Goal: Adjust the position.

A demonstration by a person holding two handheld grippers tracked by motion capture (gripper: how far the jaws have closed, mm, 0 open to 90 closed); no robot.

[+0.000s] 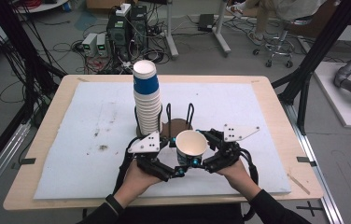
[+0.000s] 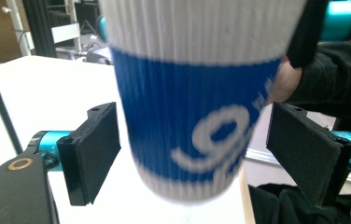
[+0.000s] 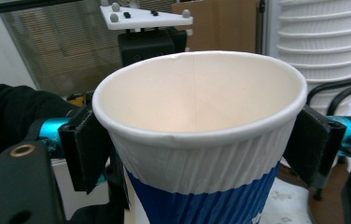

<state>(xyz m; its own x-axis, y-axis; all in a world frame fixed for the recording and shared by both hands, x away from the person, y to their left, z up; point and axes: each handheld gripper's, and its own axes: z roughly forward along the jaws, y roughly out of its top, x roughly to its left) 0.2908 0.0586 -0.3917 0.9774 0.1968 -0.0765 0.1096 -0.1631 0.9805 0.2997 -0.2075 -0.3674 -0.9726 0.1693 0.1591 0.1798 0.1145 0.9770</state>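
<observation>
A paper cup (image 1: pixel 191 142), white above and blue below, is held upright over the table's front middle. My right gripper (image 1: pixel 202 149) is shut on it: in the right gripper view both black pads (image 3: pixel 87 149) press the ribbed wall of the cup (image 3: pixel 197 158) just under its rim. My left gripper (image 1: pixel 177 161) sits lower, around the cup's blue part (image 2: pixel 187 107). It is open, and its pads (image 2: pixel 94 149) stand a little clear of the cup on both sides. A tall stack of the same cups (image 1: pixel 146 98) stands behind.
A brown cup holder (image 1: pixel 179 125) with black wire loops stands just behind the held cup, right of the stack. The white mat (image 1: pixel 94 121) covers the wooden table (image 1: pixel 43 140). Computers and cables lie on the floor beyond.
</observation>
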